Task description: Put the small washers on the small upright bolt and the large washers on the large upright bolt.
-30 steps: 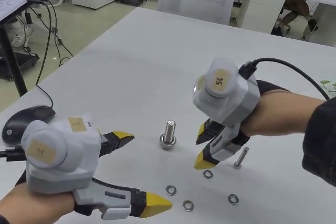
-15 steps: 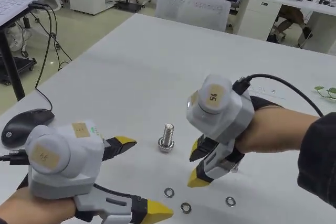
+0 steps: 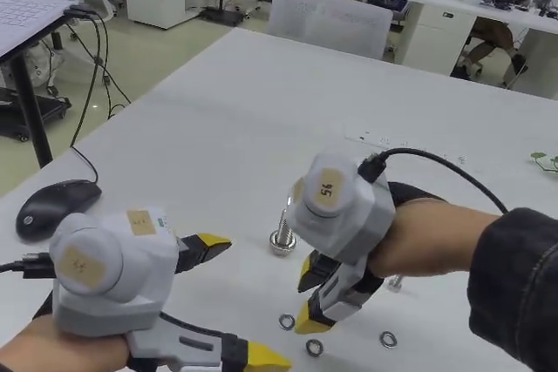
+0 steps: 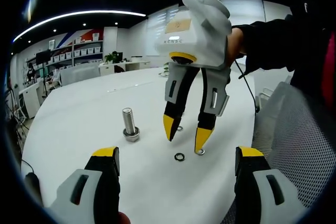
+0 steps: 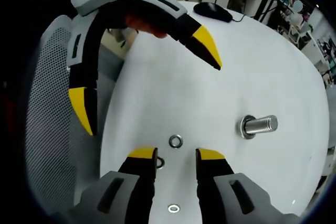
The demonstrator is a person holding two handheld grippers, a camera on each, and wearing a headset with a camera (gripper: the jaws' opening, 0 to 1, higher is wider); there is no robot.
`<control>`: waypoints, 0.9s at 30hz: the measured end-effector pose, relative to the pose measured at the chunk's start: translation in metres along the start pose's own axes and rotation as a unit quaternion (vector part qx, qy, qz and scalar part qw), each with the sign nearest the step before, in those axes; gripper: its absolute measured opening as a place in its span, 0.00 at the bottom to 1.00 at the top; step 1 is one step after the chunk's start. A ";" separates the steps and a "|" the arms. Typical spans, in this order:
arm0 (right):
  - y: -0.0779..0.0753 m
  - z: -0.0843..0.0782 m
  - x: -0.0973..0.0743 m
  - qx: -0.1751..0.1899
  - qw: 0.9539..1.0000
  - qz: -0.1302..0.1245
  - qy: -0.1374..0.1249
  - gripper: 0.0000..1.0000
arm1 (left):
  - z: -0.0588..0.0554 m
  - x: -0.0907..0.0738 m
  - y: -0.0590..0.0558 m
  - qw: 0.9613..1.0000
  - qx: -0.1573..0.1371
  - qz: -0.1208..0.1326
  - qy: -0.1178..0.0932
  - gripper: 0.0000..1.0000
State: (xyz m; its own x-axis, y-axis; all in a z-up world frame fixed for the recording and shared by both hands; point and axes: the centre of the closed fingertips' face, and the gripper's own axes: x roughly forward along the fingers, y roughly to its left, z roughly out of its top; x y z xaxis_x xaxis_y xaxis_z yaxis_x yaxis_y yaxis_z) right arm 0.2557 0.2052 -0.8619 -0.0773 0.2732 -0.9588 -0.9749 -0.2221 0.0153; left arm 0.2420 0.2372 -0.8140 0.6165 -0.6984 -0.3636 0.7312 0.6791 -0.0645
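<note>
The large upright bolt (image 3: 282, 228) (image 4: 129, 124) (image 5: 257, 125) stands mid-table with a washer round its base. Three loose washers lie nearer me: one (image 3: 287, 321) (image 5: 176, 141), one (image 3: 315, 348) and one (image 3: 388, 339). My right gripper (image 3: 307, 298) (image 4: 185, 133) (image 5: 176, 153) points down, open, its tips just above the washer nearest the bolt and holding nothing. My left gripper (image 3: 237, 302) (image 4: 178, 153) (image 5: 144, 80) hovers wide open at the near left, also holding nothing. A sliver of the small bolt (image 3: 397, 283) peeks out behind the right hand.
A black mouse (image 3: 52, 205) with its cable lies at the table's left edge. The white table (image 3: 261, 111) stretches bare behind the bolt. A grey chair (image 3: 327, 19) stands at the far end, with desks beyond.
My right gripper has moved left and nearer to me, from beside the small bolt to above the loose washers. The left gripper has barely shifted. Washers lie as before.
</note>
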 end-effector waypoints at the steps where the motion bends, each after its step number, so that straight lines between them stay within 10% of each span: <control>1: 0.000 0.000 0.001 -0.001 1.000 0.001 0.001 0.30 | 0.000 0.000 0.000 1.000 0.000 0.000 0.000 0.91; 27: 0.003 0.000 0.019 -0.030 0.999 -0.004 0.020 0.23 | -0.006 -0.001 -0.004 1.000 -0.002 -0.006 0.002 0.91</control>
State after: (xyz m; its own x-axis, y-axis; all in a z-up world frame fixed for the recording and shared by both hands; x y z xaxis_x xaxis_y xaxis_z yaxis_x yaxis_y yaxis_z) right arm 0.2513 0.2100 -0.8802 -0.0602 0.2376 -0.9695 -0.9609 -0.2768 -0.0082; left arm 0.2368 0.2368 -0.8189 0.6073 -0.7050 -0.3663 0.7366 0.6724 -0.0728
